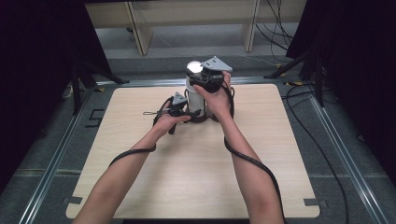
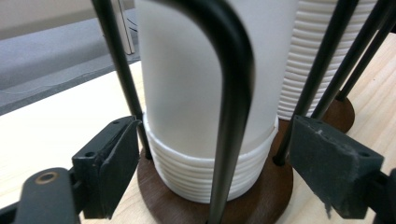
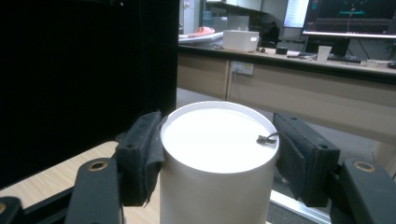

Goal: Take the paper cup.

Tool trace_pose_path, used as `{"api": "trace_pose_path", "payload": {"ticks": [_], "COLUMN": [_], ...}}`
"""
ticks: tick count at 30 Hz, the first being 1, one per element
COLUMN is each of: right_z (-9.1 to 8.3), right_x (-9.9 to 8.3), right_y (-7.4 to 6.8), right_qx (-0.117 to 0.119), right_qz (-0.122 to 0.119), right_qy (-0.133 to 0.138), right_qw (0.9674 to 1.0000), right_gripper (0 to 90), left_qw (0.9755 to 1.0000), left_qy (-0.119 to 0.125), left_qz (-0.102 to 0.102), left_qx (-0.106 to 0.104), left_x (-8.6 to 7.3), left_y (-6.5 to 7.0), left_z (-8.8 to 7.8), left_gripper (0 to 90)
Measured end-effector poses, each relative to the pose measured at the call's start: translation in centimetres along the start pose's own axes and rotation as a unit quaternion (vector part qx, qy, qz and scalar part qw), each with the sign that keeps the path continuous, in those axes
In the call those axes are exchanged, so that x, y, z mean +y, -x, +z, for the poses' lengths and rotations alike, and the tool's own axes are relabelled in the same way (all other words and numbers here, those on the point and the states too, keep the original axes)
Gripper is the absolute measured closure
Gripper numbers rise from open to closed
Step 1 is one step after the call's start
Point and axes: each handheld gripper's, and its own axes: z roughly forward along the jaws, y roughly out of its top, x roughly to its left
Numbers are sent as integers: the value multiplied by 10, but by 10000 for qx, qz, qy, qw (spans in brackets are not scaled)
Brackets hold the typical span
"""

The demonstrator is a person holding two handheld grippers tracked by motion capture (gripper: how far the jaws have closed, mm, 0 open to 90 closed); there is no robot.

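While both forearms reach in from the near edge of the wooden table (image 1: 140, 186), we start at the left. The left gripper (image 1: 180, 111) sits low at the near-left foot of the cup holder (image 2: 261, 186), a round dark wooden base with thin black upright rods. In the left gripper view its two pads stand on either side of the base, apart from the rods and from the cups; we record this tool as released, with nothing grasped. Inside the rods a stack of white paper cups (image 2: 205, 177) rests on the base, a taller cup wall rising from the ribbed rims. A second ribbed stack (image 2: 313, 56) stands just behind it to the right.

Moving right, the right gripper (image 1: 205, 79) is held at the top of the holder, toward the far middle of the table. In the right gripper view its pads press both sides of an upturned white cup (image 3: 217, 158), flat bottom uppermost; we record this tool as clenched on that cup. A small dark speck (image 3: 266, 138) lies at the cup's right rim.
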Motion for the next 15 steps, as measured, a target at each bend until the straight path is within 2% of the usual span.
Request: {"api": "trace_pose_path", "payload": {"ticks": [3,4,7,8,11,12,13,14,15], "right_z": [-2,-4,-7,-10,-13,-15,-18,-20,-22], "right_x": [2,3,3,5,6,7,7,7,6], "right_y": [0,-1,-3,-3,-5,-5,-6,-6,-6], "right_qx": [-33,42,13,61,92,91,107,101,117], "right_qz": [-92,38,87,-75,-51,-122,-77,-84,-61], "right_qy": [68,16,10,29,46,54,38,43,53], "right_qw": [9999,10000,10000,9999,9999,9999,9999,9999,9999], "right_gripper": [363,362,362,362,362,362,362,363,362], "left_qw": [10000,10000,10000,10000,9999,9999,9999,9999,9999], "left_qy": [-20,20,59,61,35,14,76,26,101], "left_qz": [21,8,-23,2,106,126,65,146,91], "left_qx": [-11,-14,14,11,47,61,68,85,84], "left_x": [0,0,1,1,4,4,5,6,6], "left_y": [1,2,3,3,4,3,3,2,3], "left_z": [-8,-10,-19,-23,-31,-34,-37,-40,-43], "left_gripper": [146,145,136,115,76,52,32,11,0]}}
